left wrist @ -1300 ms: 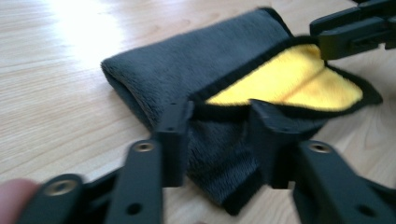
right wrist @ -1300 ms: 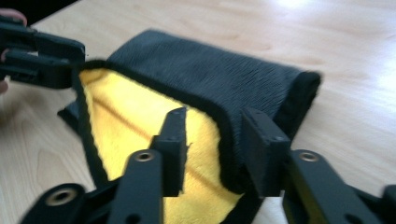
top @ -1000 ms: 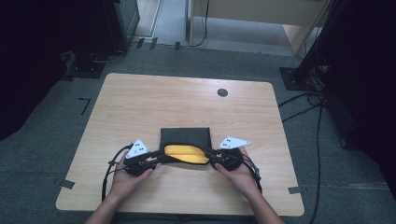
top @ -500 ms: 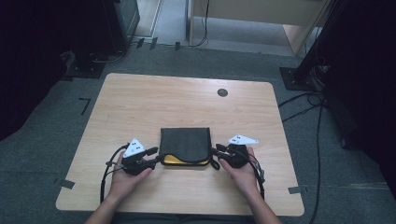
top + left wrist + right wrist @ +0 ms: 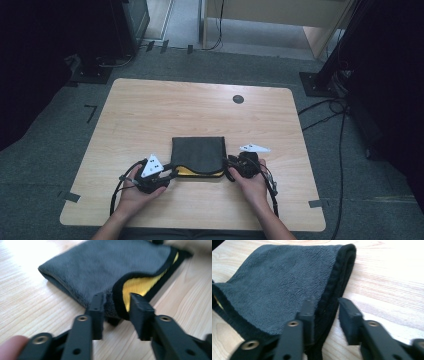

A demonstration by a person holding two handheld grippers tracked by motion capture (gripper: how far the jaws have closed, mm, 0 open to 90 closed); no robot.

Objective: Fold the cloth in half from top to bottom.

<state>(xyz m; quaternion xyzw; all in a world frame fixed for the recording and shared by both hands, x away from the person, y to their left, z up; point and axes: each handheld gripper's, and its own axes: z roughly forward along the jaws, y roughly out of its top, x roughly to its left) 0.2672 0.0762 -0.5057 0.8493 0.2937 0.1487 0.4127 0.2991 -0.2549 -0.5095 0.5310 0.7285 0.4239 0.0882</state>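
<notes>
Left hand-held gripper (image 5: 116, 305): jaws have just been closing and are standing partly spread, straddling the black-hemmed near-left corner of the folded cloth (image 5: 100, 265). Not yet visibly pinching it.

Right hand-held gripper (image 5: 325, 308): jaws have likewise just been closing. One is lying on the grey pile and the other is hanging over bare wood, with the cloth's near-right folded edge in the gap. No firm pinch visible.

Cloth location: it is lying flat on the near middle of the counter (image 5: 200, 110), folded into a rectangle. The yellow inner face (image 5: 187, 171) is peeking out along the near edge.

Step in hand, as judged: taking hold of both near corners for the next fold or lift.

Technique notes:
- Both jaws should be closing on all layers at each corner, hem included, so that no layer is slipping free.
- The left jaw pair is sitting where the top layer is curling back over the yellow, so the lower pad should be sliding under the whole stack.
- The two sides should be rising level, keeping the edge taut.

Count:
- hand-held grippers: two
- cloths: one
- counters: one
- dark round grommets (image 5: 238, 99), far right on the counter: one
</notes>
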